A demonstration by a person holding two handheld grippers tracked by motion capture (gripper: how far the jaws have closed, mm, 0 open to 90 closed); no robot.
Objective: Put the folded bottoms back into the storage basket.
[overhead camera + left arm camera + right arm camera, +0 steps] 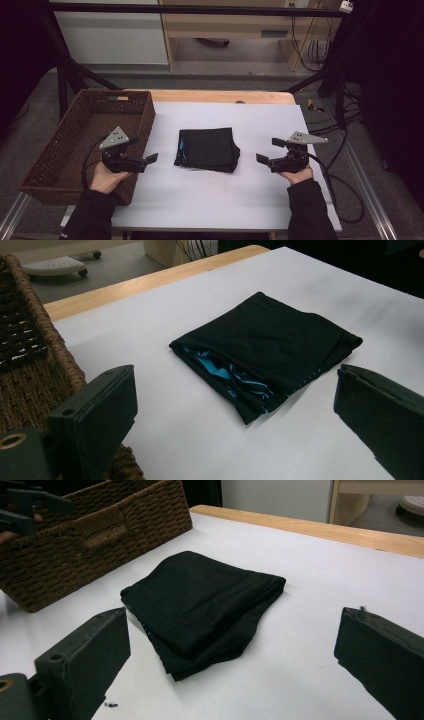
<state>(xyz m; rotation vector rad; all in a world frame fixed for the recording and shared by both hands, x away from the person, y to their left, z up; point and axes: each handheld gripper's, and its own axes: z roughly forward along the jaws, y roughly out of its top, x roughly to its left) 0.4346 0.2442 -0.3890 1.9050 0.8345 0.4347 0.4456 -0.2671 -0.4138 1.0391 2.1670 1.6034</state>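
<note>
Folded black garment (pixel 207 148) lies apart from basket (pixel 90 140), seemingly.

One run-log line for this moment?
left gripper: open, empty | right gripper: open, empty | folded black garment: between them, untouched | wicker basket: left, empty

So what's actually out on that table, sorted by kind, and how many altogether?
Folded black cloth: 1
Brown woven basket: 1
Handheld grippers: 2, the left gripper and the right gripper, both open
Total: 4
</note>
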